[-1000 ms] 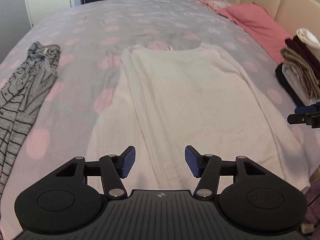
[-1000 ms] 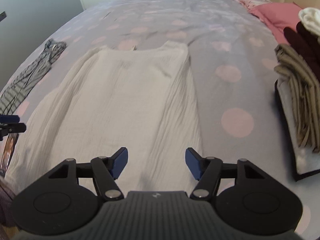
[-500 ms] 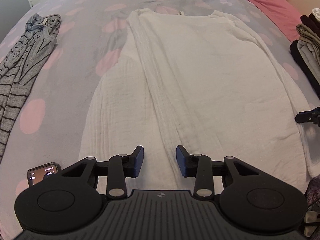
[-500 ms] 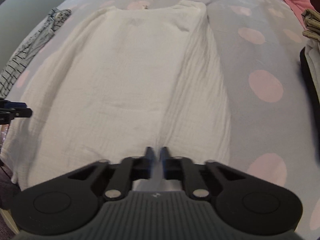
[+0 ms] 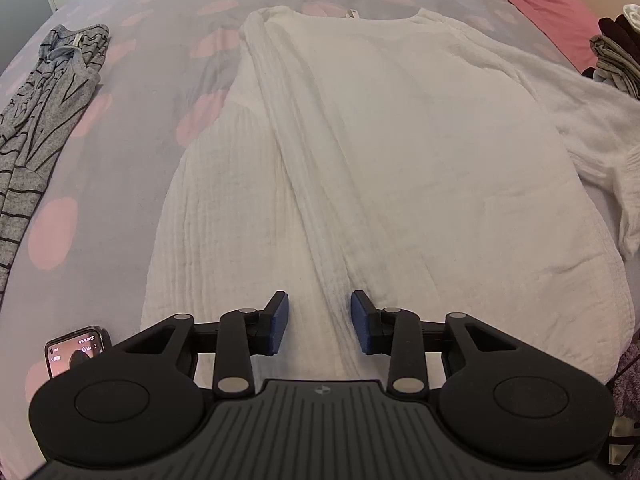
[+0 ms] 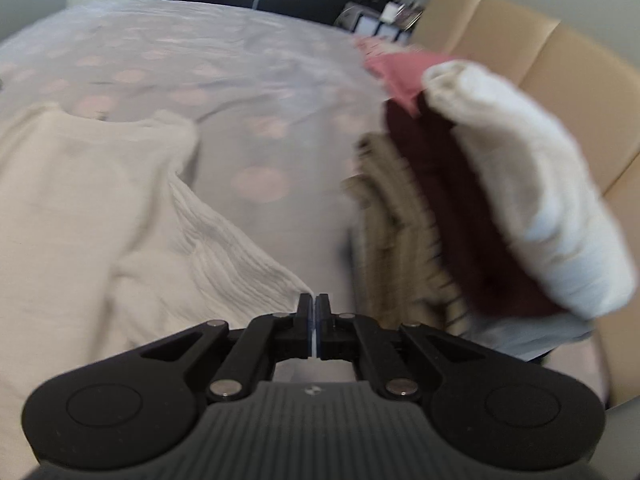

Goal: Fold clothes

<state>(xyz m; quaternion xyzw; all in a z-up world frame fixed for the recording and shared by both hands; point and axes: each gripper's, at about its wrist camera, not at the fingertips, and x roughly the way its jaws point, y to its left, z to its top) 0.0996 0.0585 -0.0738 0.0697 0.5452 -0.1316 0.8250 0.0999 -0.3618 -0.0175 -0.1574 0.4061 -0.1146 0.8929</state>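
White top (image 5: 400, 152) spread flat mid-bed (image 5: 132, 128), its right sleeve now pulled outward toward the folded stack (image 6: 460, 216) at the bed's right edge, right tool (image 6: 314, 312) clamped shut on that sleeve's cuff, left tool (image 5: 319, 322) lower than before, jaws closing astride a ridge of hem, not pressing it.

A white, crinkle-textured cotton top (image 5: 400, 160) is lying spread flat across the near side of the bed's grey, pink-dotted cover (image 5: 120, 152), neckline facing the far edge, its right sleeve (image 6: 224, 252) lifting in ridged folds.
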